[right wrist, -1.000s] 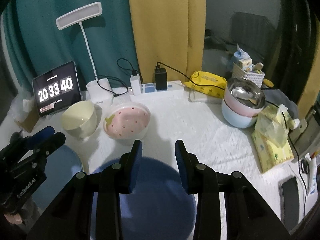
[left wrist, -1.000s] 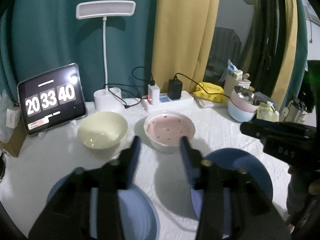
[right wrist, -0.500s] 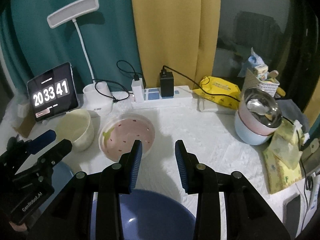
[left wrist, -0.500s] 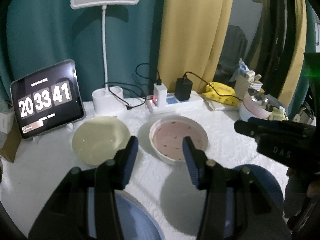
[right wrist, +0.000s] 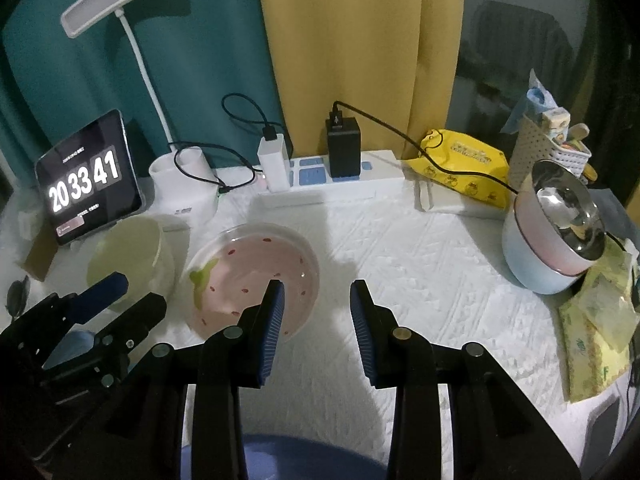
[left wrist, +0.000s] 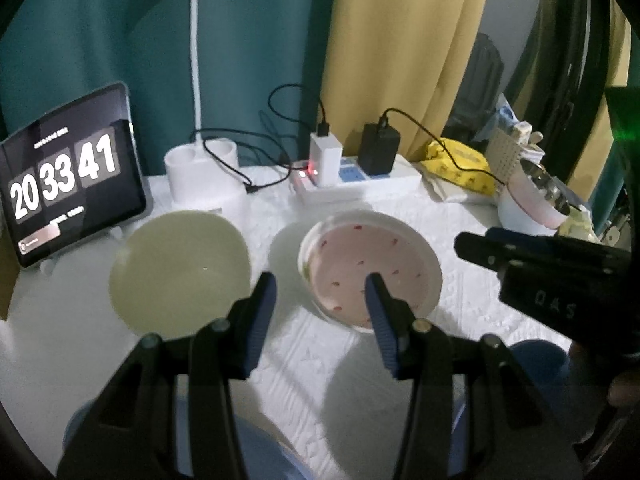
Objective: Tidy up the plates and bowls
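Two bowls sit side by side on the white cloth: a pale yellow bowl [left wrist: 178, 276] [right wrist: 128, 256] and a pink strawberry-pattern bowl [left wrist: 370, 268] [right wrist: 256, 276]. My left gripper [left wrist: 319, 284] hovers open over the gap between them, its right finger in front of the pink bowl's near rim, nothing held. My right gripper [right wrist: 317, 292] is open and empty just right of the pink bowl. Each gripper shows in the other's view: right gripper [left wrist: 480, 246], left gripper [right wrist: 138, 298]. Blue plates [left wrist: 536, 364] [right wrist: 280, 456] lie beneath the grippers, mostly hidden.
At the back stand a tablet clock [left wrist: 68, 176], a white desk lamp base [left wrist: 200, 176] and a power strip [right wrist: 332, 184] with chargers and cables. At the right are a yellow wipes pack [right wrist: 460, 168], stacked bowls topped by a steel one [right wrist: 556, 240], and a tissue pack [right wrist: 596, 328].
Both grippers have moved forward and down toward the two bowls, which now look larger. The blue plates have slipped toward the bottom edge. Jaw openings are unchanged.
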{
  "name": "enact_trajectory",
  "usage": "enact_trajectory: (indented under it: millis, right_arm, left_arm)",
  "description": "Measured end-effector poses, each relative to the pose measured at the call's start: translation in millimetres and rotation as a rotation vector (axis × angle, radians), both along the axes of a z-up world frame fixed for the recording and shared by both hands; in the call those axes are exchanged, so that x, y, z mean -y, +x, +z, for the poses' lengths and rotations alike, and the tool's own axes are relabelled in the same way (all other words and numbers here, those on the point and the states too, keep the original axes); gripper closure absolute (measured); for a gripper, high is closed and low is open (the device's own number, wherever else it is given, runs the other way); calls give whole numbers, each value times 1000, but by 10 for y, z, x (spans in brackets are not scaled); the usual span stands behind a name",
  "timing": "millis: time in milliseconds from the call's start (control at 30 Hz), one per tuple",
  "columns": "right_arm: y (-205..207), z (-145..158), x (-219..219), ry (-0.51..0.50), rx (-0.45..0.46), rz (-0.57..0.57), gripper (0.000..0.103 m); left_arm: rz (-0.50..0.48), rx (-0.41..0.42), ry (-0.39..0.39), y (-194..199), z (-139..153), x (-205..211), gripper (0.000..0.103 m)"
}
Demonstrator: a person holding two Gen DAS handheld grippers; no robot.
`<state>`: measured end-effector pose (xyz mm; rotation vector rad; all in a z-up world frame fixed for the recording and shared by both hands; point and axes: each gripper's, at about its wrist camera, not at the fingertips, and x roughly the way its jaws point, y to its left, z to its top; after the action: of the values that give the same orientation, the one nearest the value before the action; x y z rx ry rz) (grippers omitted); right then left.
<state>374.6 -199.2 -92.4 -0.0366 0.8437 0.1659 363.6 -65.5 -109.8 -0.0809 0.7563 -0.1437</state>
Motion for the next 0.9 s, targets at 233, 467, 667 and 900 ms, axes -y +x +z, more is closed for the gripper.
enact_trajectory:
  millis: [233,467,667,900]
  right_arm:
    - [172,-180,10,20,-57,-12,67]
    - [374,-388,24,67,-168,-20,67]
    - [445,-501,-22,63,-209,2,67]
    - [465,-544,-43,38,-210,22,77]
  left_arm:
    - [-6,-64,15,177,-125,35,55]
    - [-7,-121,33,321,-267,72,55]
    - [-13,-172,44,413,-408,125,55]
    - [-27,-173,37,443,-486,154,56]
